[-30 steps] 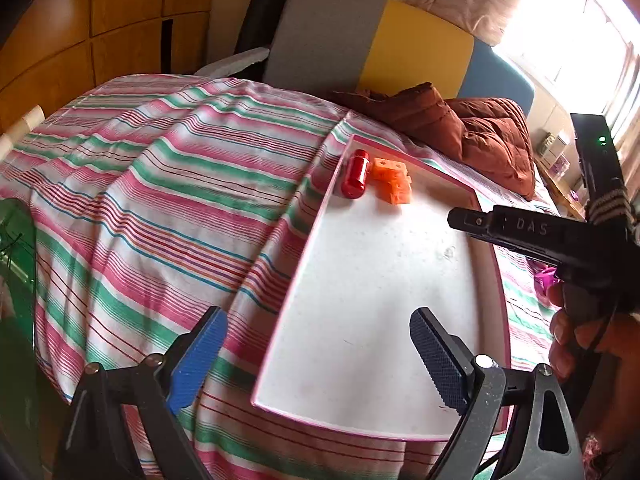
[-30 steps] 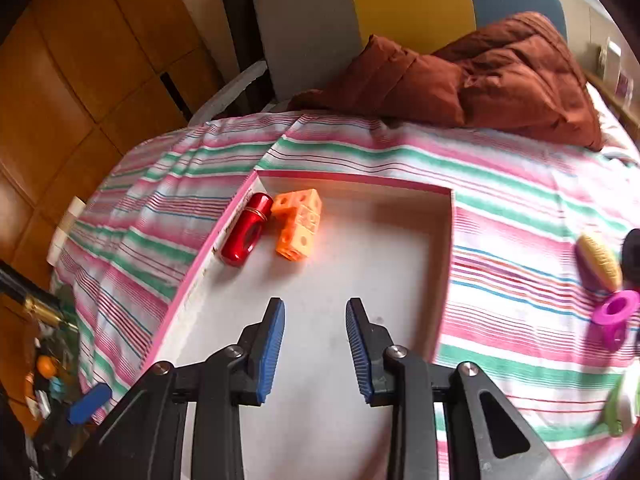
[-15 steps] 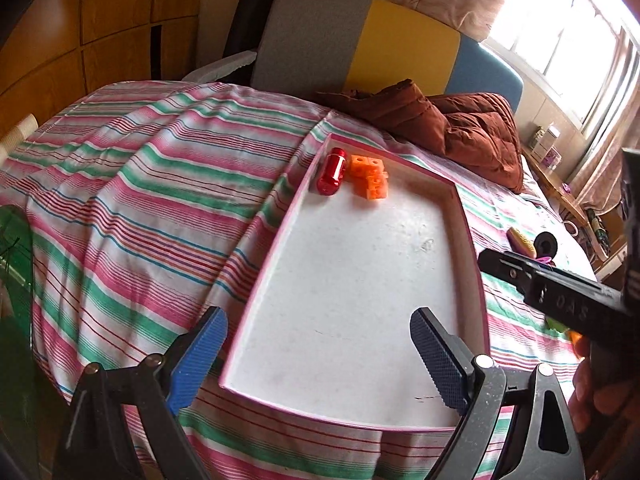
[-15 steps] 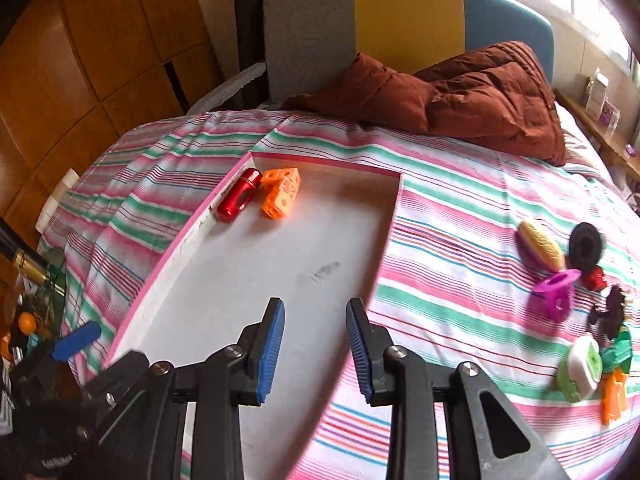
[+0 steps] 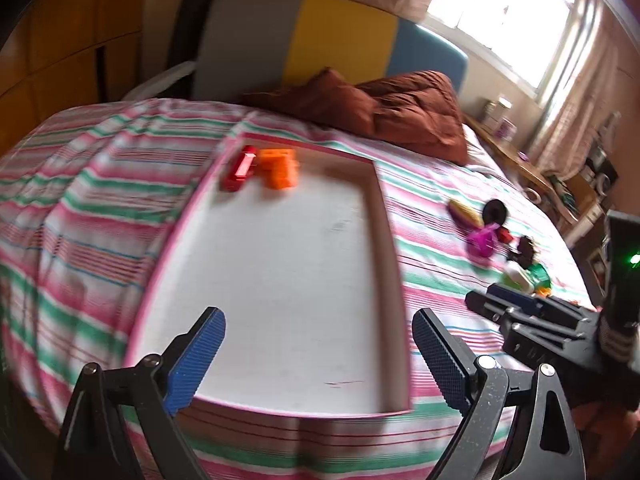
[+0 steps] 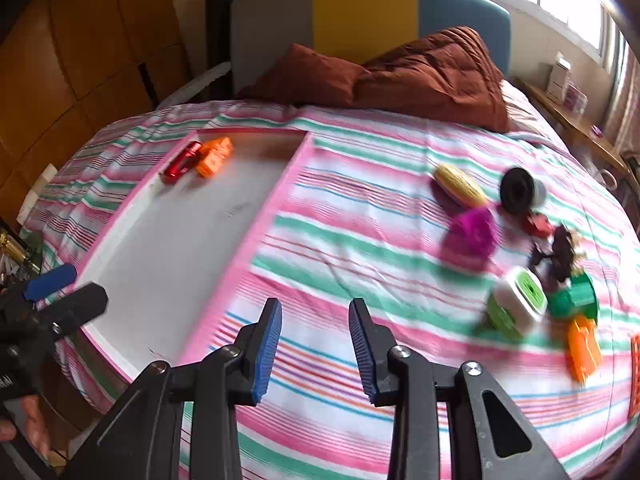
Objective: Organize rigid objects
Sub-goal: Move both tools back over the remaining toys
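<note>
A pink-rimmed white tray (image 5: pixel 376 200) (image 6: pixel 256 224) lies on the striped bed. In its far corner sit a red cylinder (image 5: pixel 239 168) (image 6: pixel 183 161) and an orange block (image 5: pixel 278 168) (image 6: pixel 214 155). Loose toys lie to the right: a yellow corn (image 6: pixel 460 190), a black wheel (image 6: pixel 518 190), a magenta piece (image 6: pixel 472 236), a green-and-white piece (image 6: pixel 518 304), an orange piece (image 6: pixel 584 346). My left gripper (image 5: pixel 318 360) is open and empty over the tray's near end. My right gripper (image 6: pixel 315 350) hangs over the bedspread right of the tray, its jaws opening with nothing between them.
A rust-brown quilt and pillow (image 6: pixel 400 72) lie at the head of the bed, against a grey, yellow and blue headboard (image 6: pixel 360 16). Wooden panels (image 6: pixel 72 48) stand at left. A wooden shelf (image 6: pixel 576 128) with small things runs under the window at right.
Both grippers have swung to the right. The right one left the tray and now sits over the bedspread, with the loose toys coming into view. Its jaws have widened slightly.
</note>
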Demonstrator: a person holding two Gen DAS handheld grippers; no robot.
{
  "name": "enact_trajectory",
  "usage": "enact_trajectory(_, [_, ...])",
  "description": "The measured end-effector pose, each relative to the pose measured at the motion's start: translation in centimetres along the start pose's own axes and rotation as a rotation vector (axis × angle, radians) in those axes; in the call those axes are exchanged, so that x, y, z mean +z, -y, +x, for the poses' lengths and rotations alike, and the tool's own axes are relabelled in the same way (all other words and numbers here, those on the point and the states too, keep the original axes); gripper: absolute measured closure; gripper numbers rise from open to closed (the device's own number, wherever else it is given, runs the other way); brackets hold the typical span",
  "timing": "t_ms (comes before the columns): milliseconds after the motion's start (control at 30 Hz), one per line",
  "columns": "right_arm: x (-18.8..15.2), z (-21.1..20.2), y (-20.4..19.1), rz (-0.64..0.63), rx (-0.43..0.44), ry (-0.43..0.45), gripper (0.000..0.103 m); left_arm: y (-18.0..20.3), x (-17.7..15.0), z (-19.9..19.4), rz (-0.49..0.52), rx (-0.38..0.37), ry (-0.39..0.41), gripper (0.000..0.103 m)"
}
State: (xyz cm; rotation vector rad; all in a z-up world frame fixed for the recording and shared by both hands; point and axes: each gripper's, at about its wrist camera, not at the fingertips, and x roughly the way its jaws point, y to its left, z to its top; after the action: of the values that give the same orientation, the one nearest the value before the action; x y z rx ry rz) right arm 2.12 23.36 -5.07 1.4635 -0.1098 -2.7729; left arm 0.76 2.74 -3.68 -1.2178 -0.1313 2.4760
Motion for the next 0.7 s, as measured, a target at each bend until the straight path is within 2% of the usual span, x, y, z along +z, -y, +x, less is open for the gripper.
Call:
enact_trajectory(233, [-4.0, -0.6, 5.2, 0.099, -0.035, -0.026, 0.068, 4.6, -1.0, 0.9, 0.106, -0.05, -0.034, 0.006])
enact_trajectory(500, [-7.6, -2.1, 11.1, 0.214, -0.075, -0.006, 0.067, 8.8, -2.2, 1.5, 0.225, -0.097, -0.067, 0.005])
enact_trajectory(700, [-8.8, -4.3, 17.3, 0.33, -0.171, 0.073, 0.064, 11.1, -3.2, 1.6, 0.277, -0.129, -0.083, 0.005])
